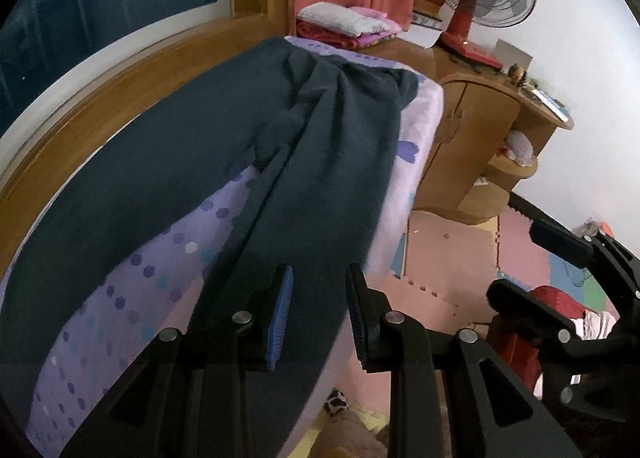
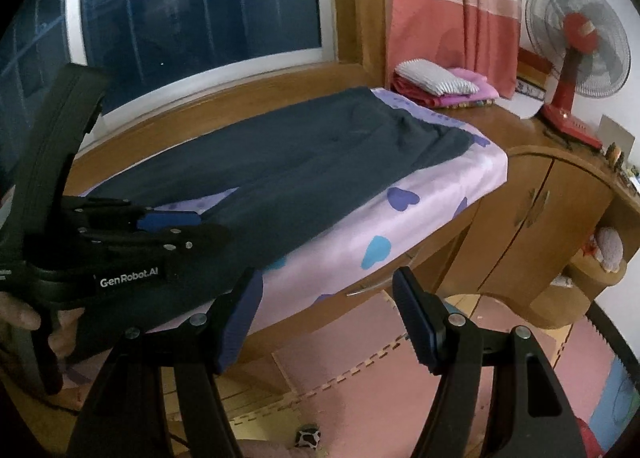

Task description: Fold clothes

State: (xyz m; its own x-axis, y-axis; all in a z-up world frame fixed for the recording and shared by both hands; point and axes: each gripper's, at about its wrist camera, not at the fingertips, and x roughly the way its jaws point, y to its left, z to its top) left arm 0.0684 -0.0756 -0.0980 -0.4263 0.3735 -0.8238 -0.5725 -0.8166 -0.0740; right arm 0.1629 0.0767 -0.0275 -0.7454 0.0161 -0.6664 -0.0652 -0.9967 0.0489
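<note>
Left gripper (image 1: 318, 318): jaws part-way apart, dark trouser-leg fabric seen between them in the left wrist view — whether the pads actually pinch the cloth cannot be told. From the right wrist view the same gripper (image 2: 176, 220) is seen side-on over the near end of the trousers, held by a hand (image 2: 24, 318) at the left frame edge; contact with the fabric is not resolved there either.

Right gripper (image 2: 326, 322): jaws spread wide, nothing between them, held off the near edge of the board over the pink floor mats (image 2: 360, 386).

Dark blue trousers (image 1: 224, 146) are laid lengthwise on a padded board with a lilac heart-and-dot cover (image 2: 420, 218). Waist end is at the far end, legs run toward the cameras; the two legs are split, with a strip of cover visible between them. The nearer leg hangs slightly over the board edge.

Beyond the far end — a stack of folded pink and grey items (image 2: 440, 88) on the wooden ledge, and a red fan (image 2: 576, 58) further right on the wooden cabinet (image 2: 532, 218).
</note>
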